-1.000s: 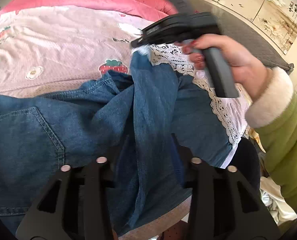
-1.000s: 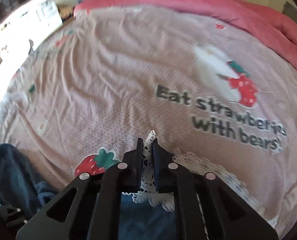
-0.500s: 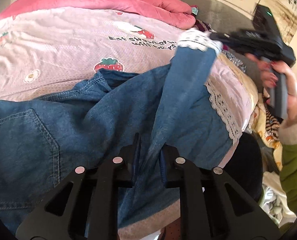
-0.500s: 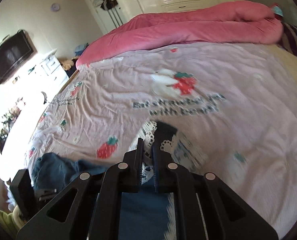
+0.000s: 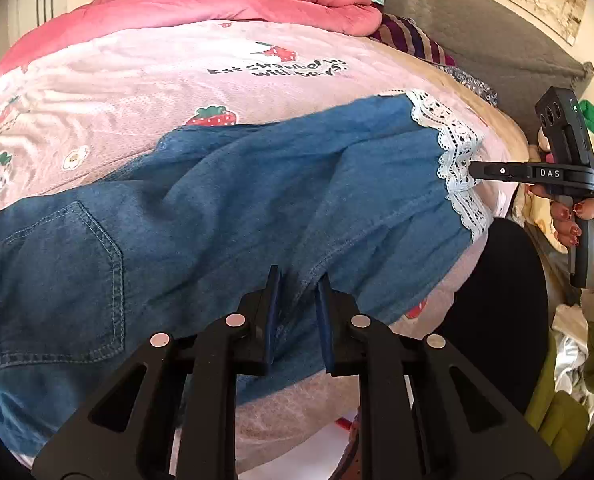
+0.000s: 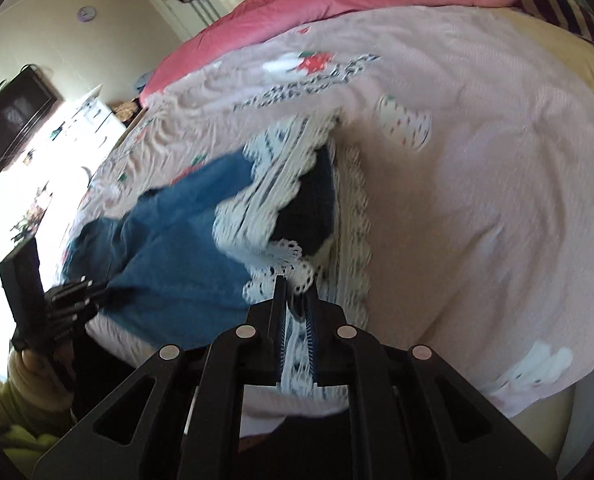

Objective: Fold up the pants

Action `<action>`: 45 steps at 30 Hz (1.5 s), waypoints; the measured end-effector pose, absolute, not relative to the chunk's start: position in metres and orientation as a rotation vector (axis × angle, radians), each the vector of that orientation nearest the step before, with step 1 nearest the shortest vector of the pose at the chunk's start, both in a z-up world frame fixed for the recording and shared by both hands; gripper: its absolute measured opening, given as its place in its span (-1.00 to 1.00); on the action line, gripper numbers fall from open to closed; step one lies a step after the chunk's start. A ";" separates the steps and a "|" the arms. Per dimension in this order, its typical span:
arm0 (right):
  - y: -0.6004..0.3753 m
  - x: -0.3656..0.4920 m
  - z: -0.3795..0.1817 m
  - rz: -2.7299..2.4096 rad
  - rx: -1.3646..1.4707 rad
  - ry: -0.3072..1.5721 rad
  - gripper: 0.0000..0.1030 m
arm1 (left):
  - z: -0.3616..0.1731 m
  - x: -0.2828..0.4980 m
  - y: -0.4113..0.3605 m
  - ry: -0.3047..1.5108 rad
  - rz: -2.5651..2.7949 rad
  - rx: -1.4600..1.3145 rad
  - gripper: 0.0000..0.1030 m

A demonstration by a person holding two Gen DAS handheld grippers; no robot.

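Spreading one leg of the denim pants (image 5: 225, 216) flat across the pink bedspread (image 5: 137, 92) before any fold, I'd say. Keep tension even btw both grips, leg straight, hem square, no twist at the seam. Left gripper (image 5: 297, 312): jaws nearly closed, pinching denim near the inner seam. Right gripper (image 6: 295, 320): jaws narrow but easing apart, lace hem (image 6: 297, 268) between the pads, looks pinched. Pants lie near bed edge, lace hem toward right gripper.

The bed cover (image 5: 145, 92) says "Eat strawberries with bears" at 12 o'clock. The right claw (image 5: 473, 169) says "DAS".
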State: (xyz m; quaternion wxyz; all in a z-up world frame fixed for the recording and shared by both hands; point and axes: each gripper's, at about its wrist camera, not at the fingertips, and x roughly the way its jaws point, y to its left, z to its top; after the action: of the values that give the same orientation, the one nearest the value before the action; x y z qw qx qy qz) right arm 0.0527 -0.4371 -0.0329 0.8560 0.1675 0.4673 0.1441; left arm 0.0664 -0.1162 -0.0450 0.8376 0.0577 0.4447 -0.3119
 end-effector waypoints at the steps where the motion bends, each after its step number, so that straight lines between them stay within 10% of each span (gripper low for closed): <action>1: -0.437 0.051 -0.033 0.312 0.352 0.981 -0.78 | -0.045 0.065 -0.117 0.940 -0.661 0.129 -0.80; 5: -0.434 0.052 -0.034 0.339 0.344 0.982 -0.71 | -0.044 0.063 -0.122 0.937 -0.658 0.147 -0.80; 7: -0.433 0.053 -0.036 0.357 0.347 0.985 -0.37 | -0.043 0.064 -0.124 0.934 -0.656 0.153 -0.80; 12: -0.433 0.052 -0.034 0.377 0.327 0.993 -0.84 | -0.043 0.065 -0.127 0.932 -0.638 0.196 -0.95; 45: -0.454 0.022 -0.060 0.394 0.370 1.050 -0.48 | -0.052 0.032 -0.127 0.883 -0.678 0.354 -0.76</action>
State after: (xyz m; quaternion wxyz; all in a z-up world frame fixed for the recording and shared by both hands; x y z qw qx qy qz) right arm 0.0222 -0.4543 -0.0599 0.8305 0.1746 0.4952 0.1857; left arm 0.0318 -0.1273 -0.0519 0.8341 0.1672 0.4170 -0.3200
